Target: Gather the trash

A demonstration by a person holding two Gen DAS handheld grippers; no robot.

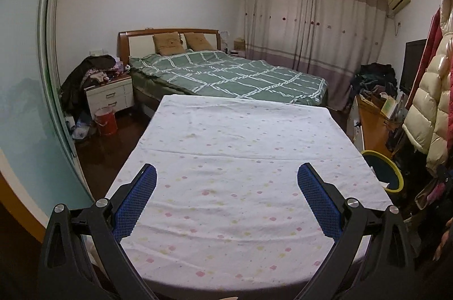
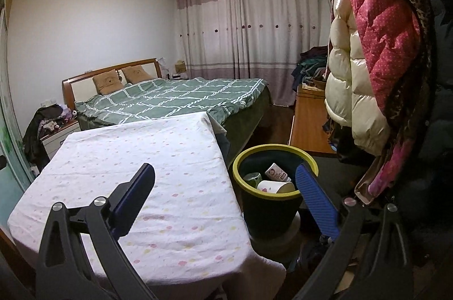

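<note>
Both hand-held grippers released, nothing held.
Our right hand-held gripper [image 2: 225,181] and left hand-held gripper [image 1: 226,181] gaped; trash bin [image 2: 240,158] lower right, cups [image 2: 276,186] inside.

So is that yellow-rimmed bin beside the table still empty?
No, the bin already holds trash: a white paper cup, a printed cup and a green container lie inside it.

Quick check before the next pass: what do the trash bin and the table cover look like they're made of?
Trash bin: looks like hard plastic, with a dark matte wall and a smooth yellow-green rim that keeps a clean round shape. Table cover: thin woven fabric, probably cotton, matte white with small pastel dots; it shows soft wrinkles and drapes over the table edge. Neither material can be confirmed by look alone.
</note>
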